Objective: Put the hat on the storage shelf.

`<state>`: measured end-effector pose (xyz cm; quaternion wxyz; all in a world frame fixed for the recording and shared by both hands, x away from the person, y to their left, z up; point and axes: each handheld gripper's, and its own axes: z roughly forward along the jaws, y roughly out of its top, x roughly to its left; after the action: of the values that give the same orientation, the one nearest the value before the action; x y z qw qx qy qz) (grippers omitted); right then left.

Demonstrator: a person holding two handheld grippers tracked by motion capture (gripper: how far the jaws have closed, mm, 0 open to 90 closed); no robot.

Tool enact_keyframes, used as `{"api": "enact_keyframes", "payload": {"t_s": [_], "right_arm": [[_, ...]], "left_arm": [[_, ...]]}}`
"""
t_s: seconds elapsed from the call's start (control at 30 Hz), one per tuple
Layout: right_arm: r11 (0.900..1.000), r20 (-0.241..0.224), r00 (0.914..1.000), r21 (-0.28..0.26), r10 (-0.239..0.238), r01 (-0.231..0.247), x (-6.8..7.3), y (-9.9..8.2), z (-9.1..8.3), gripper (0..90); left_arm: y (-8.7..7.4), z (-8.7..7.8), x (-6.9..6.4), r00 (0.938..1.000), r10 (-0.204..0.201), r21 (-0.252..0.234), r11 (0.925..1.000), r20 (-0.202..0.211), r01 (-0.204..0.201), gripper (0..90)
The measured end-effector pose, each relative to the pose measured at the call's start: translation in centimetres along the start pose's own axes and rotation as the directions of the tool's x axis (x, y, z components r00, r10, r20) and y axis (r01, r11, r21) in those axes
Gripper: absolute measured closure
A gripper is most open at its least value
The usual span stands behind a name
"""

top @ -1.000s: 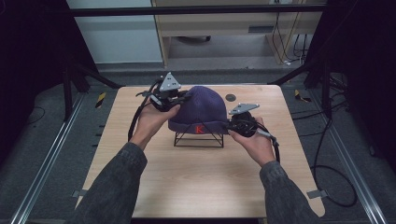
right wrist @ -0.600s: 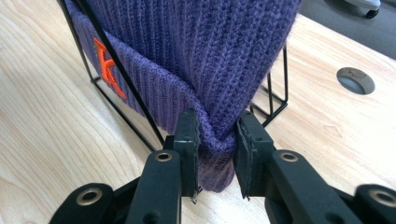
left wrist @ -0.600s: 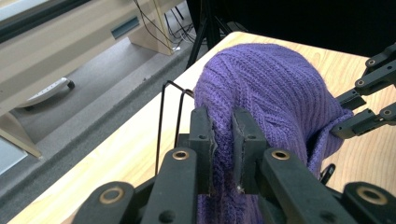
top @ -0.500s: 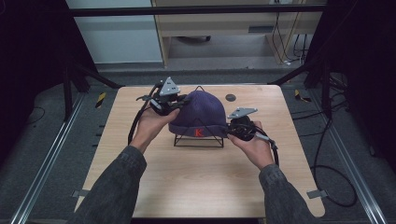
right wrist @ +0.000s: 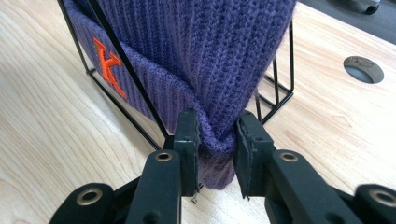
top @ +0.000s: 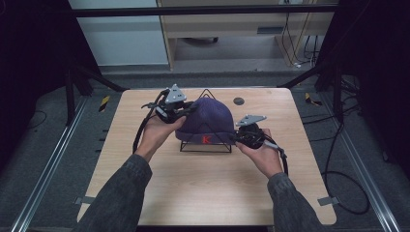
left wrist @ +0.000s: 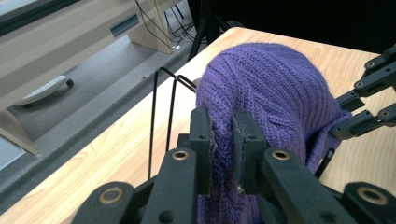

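With our left gripper (left wrist: 223,140) and right gripper (right wrist: 217,135) both pinched on the purple knit beanie (top: 205,118) draped over the wire stand (top: 205,146) on the desk (top: 193,188), uneven pulling could tip the stand

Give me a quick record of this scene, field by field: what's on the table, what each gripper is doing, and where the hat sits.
table: light wood table with a round grommet hole
main thing: purple knit hat with an orange K on its cuff
support: black wire stand, with the hat draped over it
left gripper: shut on a fold of the hat's side
right gripper: shut on the hat's cuff at its lower edge
hands: one on each gripper, either side of the hat
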<state>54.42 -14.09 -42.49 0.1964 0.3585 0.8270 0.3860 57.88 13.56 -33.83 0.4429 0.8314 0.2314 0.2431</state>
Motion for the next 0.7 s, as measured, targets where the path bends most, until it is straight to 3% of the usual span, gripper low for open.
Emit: {"api": "enact_keyframes", "payload": {"t_s": [0.7], "right_arm": [[0.9997,0.006,1.0,0.023,0.002,-0.002,0.0,-1.7,1.7,71.1]], "left_arm": [[-2.4,0.6,-0.4,0.9995,-0.029,-0.008,0.9996,0.017,0.029,79.6]]}}
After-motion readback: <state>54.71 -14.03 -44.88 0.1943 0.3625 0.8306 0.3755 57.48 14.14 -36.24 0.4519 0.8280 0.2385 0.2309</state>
